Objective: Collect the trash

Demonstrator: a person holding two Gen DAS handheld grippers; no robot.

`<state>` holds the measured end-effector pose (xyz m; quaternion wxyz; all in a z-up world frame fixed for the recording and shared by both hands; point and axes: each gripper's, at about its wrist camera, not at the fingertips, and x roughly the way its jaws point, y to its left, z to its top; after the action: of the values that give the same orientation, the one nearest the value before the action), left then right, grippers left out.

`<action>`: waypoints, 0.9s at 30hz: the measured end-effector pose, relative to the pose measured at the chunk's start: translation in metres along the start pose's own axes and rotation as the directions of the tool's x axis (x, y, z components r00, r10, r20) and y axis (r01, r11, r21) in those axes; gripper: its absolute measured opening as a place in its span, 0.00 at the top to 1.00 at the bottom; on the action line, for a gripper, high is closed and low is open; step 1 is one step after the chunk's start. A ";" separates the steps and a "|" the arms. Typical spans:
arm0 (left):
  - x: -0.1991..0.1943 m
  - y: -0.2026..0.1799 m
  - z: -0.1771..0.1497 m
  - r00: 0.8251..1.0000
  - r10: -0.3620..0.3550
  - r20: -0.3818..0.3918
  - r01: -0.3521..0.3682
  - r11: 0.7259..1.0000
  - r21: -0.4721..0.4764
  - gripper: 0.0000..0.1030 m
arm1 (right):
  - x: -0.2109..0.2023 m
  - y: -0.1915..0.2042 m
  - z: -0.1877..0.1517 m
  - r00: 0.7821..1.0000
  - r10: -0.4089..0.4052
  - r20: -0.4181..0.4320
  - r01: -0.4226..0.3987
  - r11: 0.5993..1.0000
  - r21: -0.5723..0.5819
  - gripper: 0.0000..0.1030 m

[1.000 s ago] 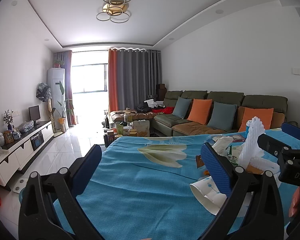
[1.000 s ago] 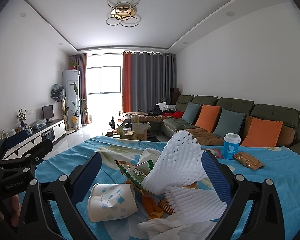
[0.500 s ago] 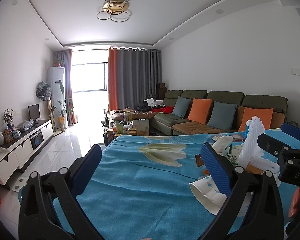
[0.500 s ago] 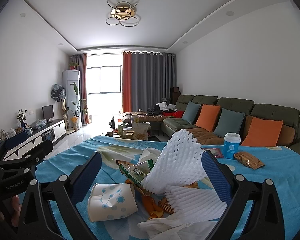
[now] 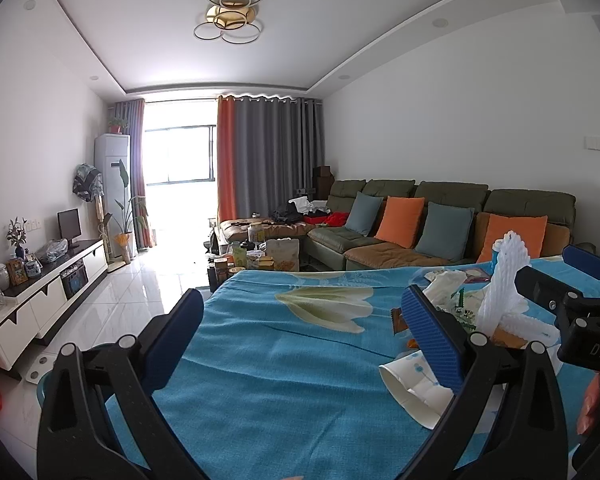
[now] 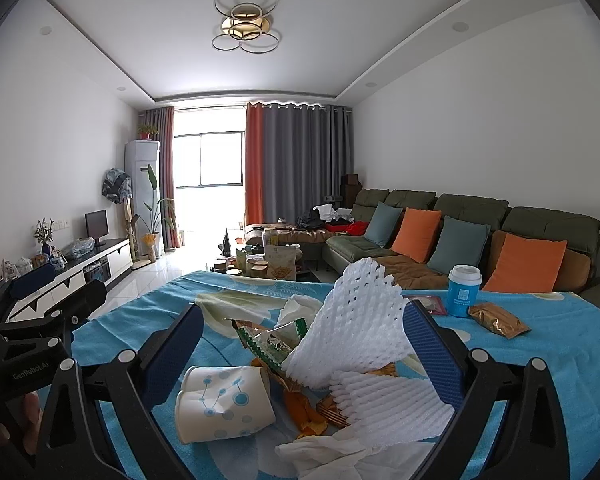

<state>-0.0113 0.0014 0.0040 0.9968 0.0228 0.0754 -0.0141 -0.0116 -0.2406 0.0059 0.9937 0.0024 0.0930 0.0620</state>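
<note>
Trash point(image 6: 324, 372) lies heaped on the blue floral tablecloth point(image 5: 284, 360), directly ahead of the right gripper point(image 6: 304, 352), whose blue-padded fingers stand wide apart with nothing held between them. Within that gap, nearest the left finger, a crushed white paper cup point(image 6: 224, 402) with blue dots lies on its side. Just right of it sit orange and gold snack wrappers point(image 6: 312, 408), and a green-edged wrapper point(image 6: 268, 338) lies farther back. Two white foam fruit nets occupy the right side of the pile: one foam net point(image 6: 356, 332) stands upright, the second foam net point(image 6: 392, 404) lies flat at its foot, close to the right finger. Crumpled tissue point(image 6: 324, 450) sits at the near edge. Farther right on the cloth, well apart from the heap, a blue lidded cup point(image 6: 463, 291) stands upright with a brown packet point(image 6: 498, 320) just beside it. The left gripper point(image 5: 300, 344) is also spread wide and empty, positioned over bare cloth to the left of the heap; its right finger overlaps the paper cup in the left wrist view, contact undetermined. Beyond the table, a green sofa point(image 6: 472, 208) with orange and grey cushions runs along the right wall.
</note>
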 end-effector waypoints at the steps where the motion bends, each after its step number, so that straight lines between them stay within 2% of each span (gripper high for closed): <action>1: 0.000 0.000 0.000 1.000 0.001 0.000 -0.001 1.000 0.000 0.05 | 0.000 0.000 0.000 1.000 0.000 0.001 0.000 1.000 0.000 0.06; 23: -0.001 -0.003 -0.003 1.000 -0.010 -0.018 0.010 1.000 -0.001 0.05 | 0.002 -0.003 -0.003 1.000 -0.004 -0.011 0.004 1.000 0.004 0.06; 27: 0.003 -0.002 -0.004 0.998 -0.047 -0.043 0.047 0.999 -0.006 0.05 | 0.004 -0.008 -0.005 1.000 -0.016 -0.024 0.016 1.000 0.007 0.06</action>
<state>-0.0090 -0.0008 -0.0009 0.9944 0.0187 0.0973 -0.0369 -0.0078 -0.2477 0.0005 0.9930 0.0045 0.1053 0.0537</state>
